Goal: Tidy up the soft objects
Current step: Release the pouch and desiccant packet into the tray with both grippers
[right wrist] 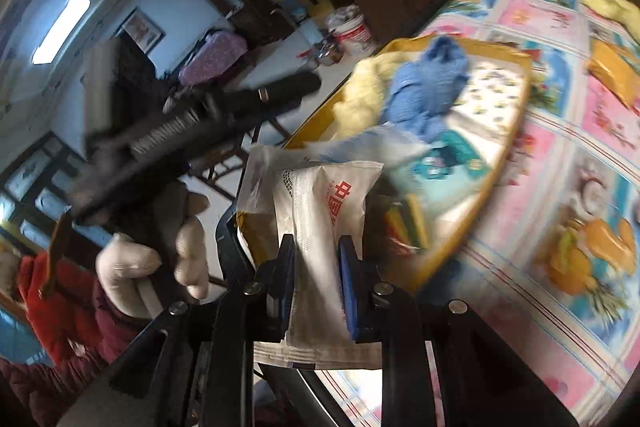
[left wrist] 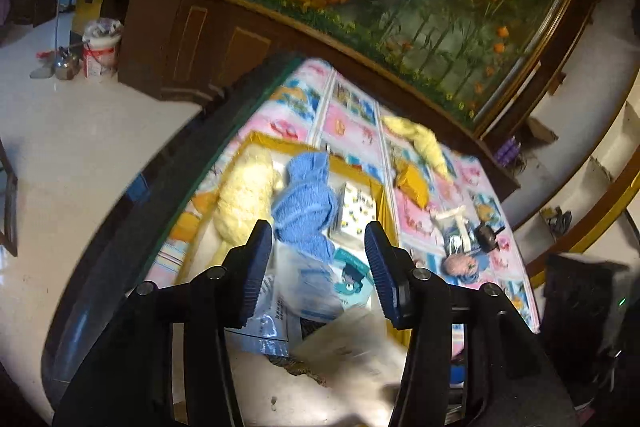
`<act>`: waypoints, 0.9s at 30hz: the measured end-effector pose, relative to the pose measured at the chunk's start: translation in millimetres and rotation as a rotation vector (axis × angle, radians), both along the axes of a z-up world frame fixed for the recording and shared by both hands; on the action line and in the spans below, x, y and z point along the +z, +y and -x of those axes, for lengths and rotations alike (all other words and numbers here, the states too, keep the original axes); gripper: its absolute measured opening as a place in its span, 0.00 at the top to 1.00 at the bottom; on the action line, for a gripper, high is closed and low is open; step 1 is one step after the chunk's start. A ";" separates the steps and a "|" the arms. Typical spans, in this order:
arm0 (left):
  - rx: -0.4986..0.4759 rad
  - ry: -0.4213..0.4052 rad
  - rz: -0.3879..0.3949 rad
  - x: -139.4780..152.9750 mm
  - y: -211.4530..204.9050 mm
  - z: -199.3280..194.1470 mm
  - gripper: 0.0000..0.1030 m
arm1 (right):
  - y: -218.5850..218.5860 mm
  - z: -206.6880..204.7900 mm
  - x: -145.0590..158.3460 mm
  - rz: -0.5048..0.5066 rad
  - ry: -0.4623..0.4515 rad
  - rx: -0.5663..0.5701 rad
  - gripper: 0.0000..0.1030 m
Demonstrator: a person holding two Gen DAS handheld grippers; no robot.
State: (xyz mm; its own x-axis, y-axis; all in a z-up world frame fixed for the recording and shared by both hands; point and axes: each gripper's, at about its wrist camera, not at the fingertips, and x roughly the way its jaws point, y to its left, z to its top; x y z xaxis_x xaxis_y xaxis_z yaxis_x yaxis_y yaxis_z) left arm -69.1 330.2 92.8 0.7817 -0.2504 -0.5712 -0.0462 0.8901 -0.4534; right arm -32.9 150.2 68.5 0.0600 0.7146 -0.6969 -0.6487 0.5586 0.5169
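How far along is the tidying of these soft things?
Partly done. Already in the yellow box: a pale yellow plush and a blue towel. In hand: the right hand-held gripper is shut on a white packet; the left hand-held gripper is open and empty. Left on the mat: a yellow cloth and a small doll.
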 end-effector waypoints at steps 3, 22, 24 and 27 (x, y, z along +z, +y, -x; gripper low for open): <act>0.030 -0.074 0.004 10.8 7.2 18.2 0.22 | 29.0 3.2 -8.1 0.073 -0.065 0.057 0.81; -0.009 -0.143 0.118 21.5 2.1 60.6 0.22 | 29.0 18.1 -18.2 0.152 -0.263 0.033 0.71; -0.036 -0.143 0.120 25.0 -5.0 61.2 0.22 | 4.7 11.5 -10.0 0.076 -0.190 -0.011 0.71; -0.101 -0.128 0.130 28.6 -23.5 60.1 0.22 | -44.0 3.2 -0.5 0.003 -0.135 -0.098 0.70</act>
State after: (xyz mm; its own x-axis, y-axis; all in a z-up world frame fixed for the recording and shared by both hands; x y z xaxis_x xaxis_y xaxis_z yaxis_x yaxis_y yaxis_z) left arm -129.2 306.7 121.4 0.8130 -0.3966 -0.4264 0.1061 0.8209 -0.5612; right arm -36.1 106.3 68.0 0.2221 0.6988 -0.6800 -0.6547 0.6237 0.4271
